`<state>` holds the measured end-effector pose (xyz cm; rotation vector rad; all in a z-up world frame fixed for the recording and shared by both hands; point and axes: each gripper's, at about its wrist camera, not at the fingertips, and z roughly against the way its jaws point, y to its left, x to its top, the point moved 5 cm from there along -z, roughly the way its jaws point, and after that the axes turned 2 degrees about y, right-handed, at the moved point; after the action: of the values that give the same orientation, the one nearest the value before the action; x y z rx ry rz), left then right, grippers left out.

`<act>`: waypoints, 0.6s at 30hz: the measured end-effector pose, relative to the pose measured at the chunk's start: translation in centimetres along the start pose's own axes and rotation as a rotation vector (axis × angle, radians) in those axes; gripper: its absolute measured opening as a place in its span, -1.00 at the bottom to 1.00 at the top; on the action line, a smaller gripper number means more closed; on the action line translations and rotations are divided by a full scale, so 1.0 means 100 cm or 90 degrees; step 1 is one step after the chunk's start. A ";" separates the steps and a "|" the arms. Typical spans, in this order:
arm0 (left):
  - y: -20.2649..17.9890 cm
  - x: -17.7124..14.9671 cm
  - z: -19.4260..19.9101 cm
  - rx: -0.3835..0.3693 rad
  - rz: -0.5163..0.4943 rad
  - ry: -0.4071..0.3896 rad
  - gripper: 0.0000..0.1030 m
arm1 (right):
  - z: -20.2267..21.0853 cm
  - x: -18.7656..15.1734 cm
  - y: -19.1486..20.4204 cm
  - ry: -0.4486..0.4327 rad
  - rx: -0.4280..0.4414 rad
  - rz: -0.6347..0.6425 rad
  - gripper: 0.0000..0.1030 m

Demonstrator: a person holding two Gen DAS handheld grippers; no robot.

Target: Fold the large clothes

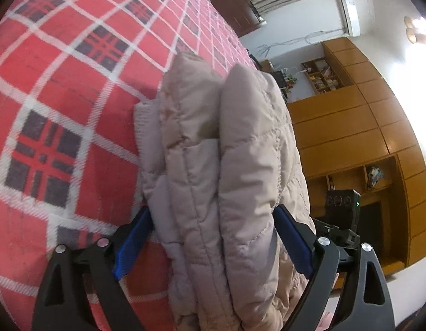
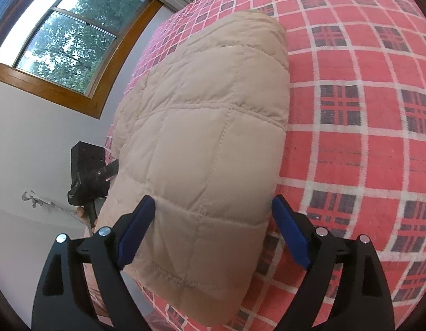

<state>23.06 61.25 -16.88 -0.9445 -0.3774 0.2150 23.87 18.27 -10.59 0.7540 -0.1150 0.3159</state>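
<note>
Beige quilted puffer jacket (image 2: 202,143), folded into thick layers, lay on the bed's red plaid blanket (image 2: 364,138) near its edge. The left gripper (image 1: 213,237) had its blue-padded fingers (image 1: 291,241) spread wide on either side of the stacked folds, touching the bundle. The right gripper (image 2: 213,226) likewise straddled the padded bundle with fingers parted, pads against the fabric. Whether either truly squeezed the jacket could not be told.
</note>
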 end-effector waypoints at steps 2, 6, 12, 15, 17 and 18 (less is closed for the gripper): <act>-0.005 0.000 -0.005 0.003 -0.011 0.007 0.78 | -0.006 0.002 -0.001 0.006 0.005 -0.003 0.76; -0.017 -0.005 -0.019 -0.021 -0.023 0.039 0.78 | -0.014 0.004 -0.005 0.016 0.029 -0.021 0.81; -0.016 -0.007 -0.022 -0.052 -0.016 0.045 0.26 | -0.018 0.007 -0.006 0.010 0.048 -0.011 0.65; -0.014 -0.009 -0.018 -0.060 -0.009 0.036 0.01 | -0.014 0.005 0.000 0.001 0.039 0.006 0.36; -0.017 -0.010 -0.015 -0.061 -0.011 0.027 -0.12 | -0.012 0.005 0.009 -0.006 0.033 0.021 0.18; -0.020 -0.011 -0.014 -0.059 -0.015 0.021 -0.17 | -0.010 0.004 0.011 -0.009 0.031 0.028 0.09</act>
<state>22.66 58.69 -16.24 -1.0330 -0.3700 0.1611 23.88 19.81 -10.49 0.8031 -0.1381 0.3559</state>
